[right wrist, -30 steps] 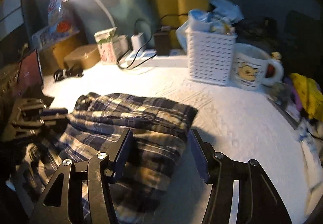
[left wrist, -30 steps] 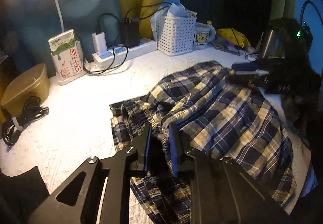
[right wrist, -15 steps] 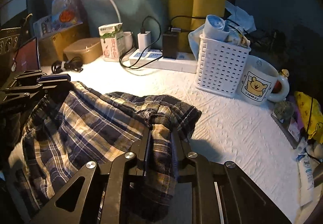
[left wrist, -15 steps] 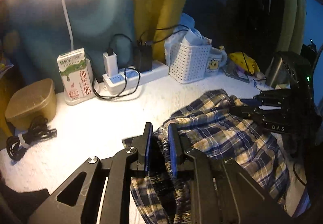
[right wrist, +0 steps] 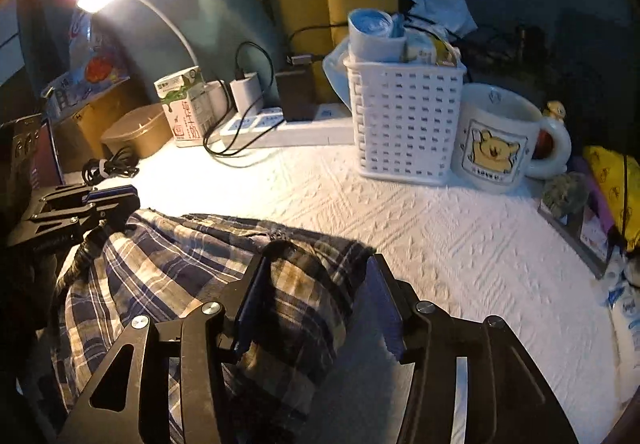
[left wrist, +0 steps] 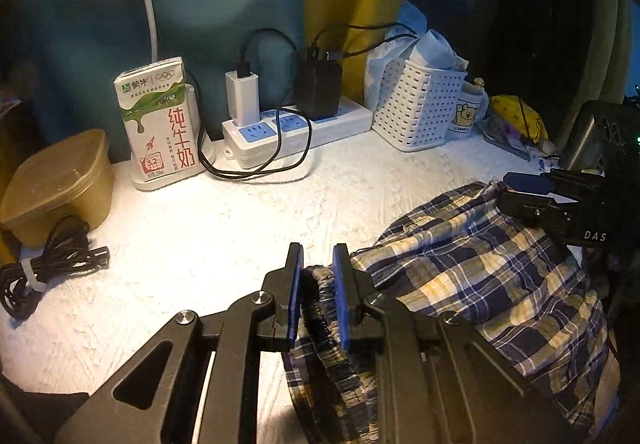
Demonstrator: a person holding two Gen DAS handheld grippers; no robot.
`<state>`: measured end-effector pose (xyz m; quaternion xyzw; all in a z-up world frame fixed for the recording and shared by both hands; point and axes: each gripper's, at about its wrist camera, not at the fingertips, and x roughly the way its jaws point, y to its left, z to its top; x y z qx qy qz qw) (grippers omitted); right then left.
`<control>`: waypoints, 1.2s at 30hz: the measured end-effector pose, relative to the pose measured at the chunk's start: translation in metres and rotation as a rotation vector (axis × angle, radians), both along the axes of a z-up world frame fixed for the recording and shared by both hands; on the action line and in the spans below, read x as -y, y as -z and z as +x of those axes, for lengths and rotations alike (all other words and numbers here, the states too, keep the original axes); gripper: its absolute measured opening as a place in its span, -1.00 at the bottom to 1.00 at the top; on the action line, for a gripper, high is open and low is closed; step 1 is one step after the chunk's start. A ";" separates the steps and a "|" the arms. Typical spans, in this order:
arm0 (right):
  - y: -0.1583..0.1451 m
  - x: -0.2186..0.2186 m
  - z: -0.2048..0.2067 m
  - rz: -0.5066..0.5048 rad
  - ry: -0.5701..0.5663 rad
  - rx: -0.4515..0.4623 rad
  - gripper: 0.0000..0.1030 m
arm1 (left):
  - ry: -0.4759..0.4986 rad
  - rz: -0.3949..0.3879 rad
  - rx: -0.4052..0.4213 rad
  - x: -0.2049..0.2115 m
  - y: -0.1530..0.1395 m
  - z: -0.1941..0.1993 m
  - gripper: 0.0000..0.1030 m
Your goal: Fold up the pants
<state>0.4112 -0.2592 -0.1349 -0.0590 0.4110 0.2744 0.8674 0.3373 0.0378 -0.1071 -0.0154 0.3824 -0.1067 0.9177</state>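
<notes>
Covering the whole desk, a white tablecloth (left wrist: 224, 228) shows a raised, quilted texture under the lamp glow. On it the plaid pants (left wrist: 480, 276), soft woven cloth checked in navy, cream and yellow, lie bunched at 4 o'clock in the left wrist view and at 8 o'clock in the right wrist view. The left gripper (left wrist: 316, 296) has its blue pads pinched nearly together on the gathered elastic waistband. The right gripper (right wrist: 320, 304) has just been opening: its jaws stand apart around a folded edge of the pants, the left pad against the cloth, the right one clear of it. Its black frame reads "DAS" in the left wrist view. At 1 o'clock a perforated white plastic basket (right wrist: 404, 124) stands just beside a white ceramic mug (right wrist: 500, 140) printed with a yellow bear. At 11 o'clock a milk carton (left wrist: 160, 120) reads "纯牛奶" in red with "3.2" below, beside a white power strip (left wrist: 296, 132). A tan lidded box (left wrist: 60, 180) and a coiled black cable (left wrist: 48, 268) sit at 9 o'clock
</notes>
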 end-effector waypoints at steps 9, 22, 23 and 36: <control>0.019 -0.029 0.018 -0.117 -0.029 0.008 -0.31 | -0.034 0.034 -0.031 -0.005 0.017 0.013 -0.72; -0.036 -0.021 -0.007 -0.105 0.007 0.122 -0.13 | 0.117 -0.044 0.101 0.008 -0.058 -0.051 -0.22; -0.038 -0.022 -0.014 -0.102 -0.007 0.124 -0.13 | 0.138 -0.031 0.093 0.014 -0.054 -0.051 -0.22; 0.025 -0.046 -0.048 -0.121 -0.172 -0.075 -0.13 | 0.145 0.044 -0.089 0.024 0.019 -0.030 -0.22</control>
